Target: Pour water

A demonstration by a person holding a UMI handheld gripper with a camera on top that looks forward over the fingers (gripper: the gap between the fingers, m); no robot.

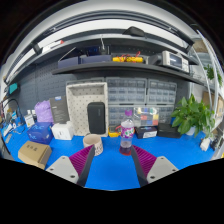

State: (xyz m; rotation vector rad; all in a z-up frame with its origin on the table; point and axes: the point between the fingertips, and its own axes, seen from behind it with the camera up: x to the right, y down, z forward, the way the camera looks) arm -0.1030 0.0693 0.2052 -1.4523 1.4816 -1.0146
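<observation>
Now approaching, by the look of it: gripper (113, 158) spread wide over the blue table (112, 172), nothing between the fingers (82, 158), magenta pads facing each other across bare tabletop. Bottle (127, 135) upright just beyond the fingertips, slightly toward the right finger, red-capped, long axis vertical, cap pointing straight up. Cup (93, 144) beside it, off to the left, mouth upward, near but apart from the bottle.

Likely step in hand: reaching in to take the bottle. Best done by centring first, shifting a little right so the bottle falls midway between the pads, then sliding forward low and level. Better to close on the body below the shoulder than near the cap, squarely across the vertical axis, so no tipping on the squeeze. Worth keeping clear of the cup during the advance. Cannot tell whether the cap is screwed on or loose, nor how full the bottle is. Plant (190, 115) and cardboard box (34, 153) well off to either side, no obstacle.
</observation>
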